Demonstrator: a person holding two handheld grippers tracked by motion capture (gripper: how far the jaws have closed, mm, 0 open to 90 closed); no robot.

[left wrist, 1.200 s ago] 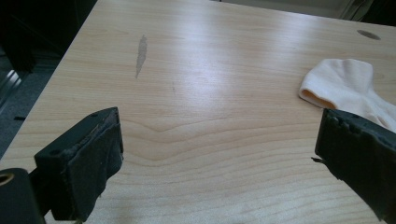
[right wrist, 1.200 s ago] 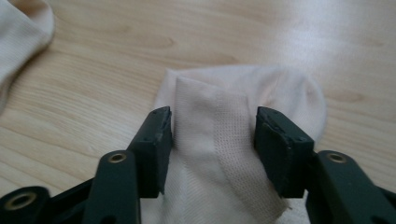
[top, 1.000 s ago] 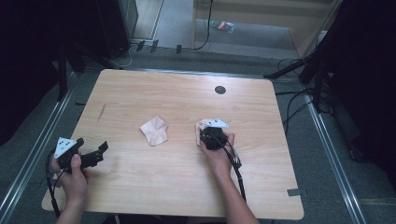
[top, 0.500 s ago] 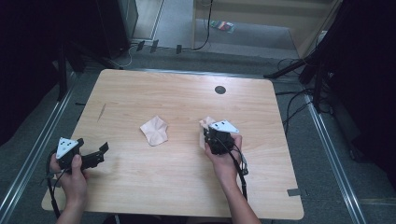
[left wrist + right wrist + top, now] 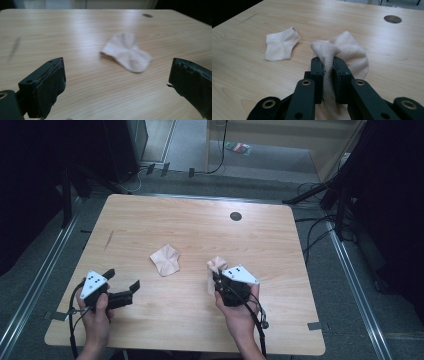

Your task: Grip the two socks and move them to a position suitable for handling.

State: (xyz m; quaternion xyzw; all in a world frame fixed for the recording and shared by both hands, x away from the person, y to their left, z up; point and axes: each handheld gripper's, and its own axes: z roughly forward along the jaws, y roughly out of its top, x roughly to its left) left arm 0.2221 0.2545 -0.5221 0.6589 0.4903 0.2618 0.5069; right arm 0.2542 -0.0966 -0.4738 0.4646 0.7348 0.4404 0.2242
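Observation:
Two pale pink socks are on the wooden table (image 5: 190, 230). One sock (image 5: 166, 259) (image 5: 126, 53) (image 5: 280, 45) lies flat near the table's middle. The other sock (image 5: 216, 266) (image 5: 347, 52) is bunched up and pinched between the jaws of my right gripper (image 5: 216, 279) (image 5: 328, 71), which is shut on it just right of the middle. My left gripper (image 5: 122, 281) (image 5: 117, 82) is held low at the near left with its jaws wide open, nothing between them. The flat sock lies ahead of it, some way off.
A round cable hole (image 5: 235, 216) (image 5: 392, 19) sits near the table's far edge. A dark streak (image 5: 109, 240) marks the wood at the left. Cables and stand legs (image 5: 320, 195) lie on the floor around the table.
My right gripper has moved to the right and toward the near edge, dragging the bunched sock with it. The left gripper and the flat sock have stayed put.

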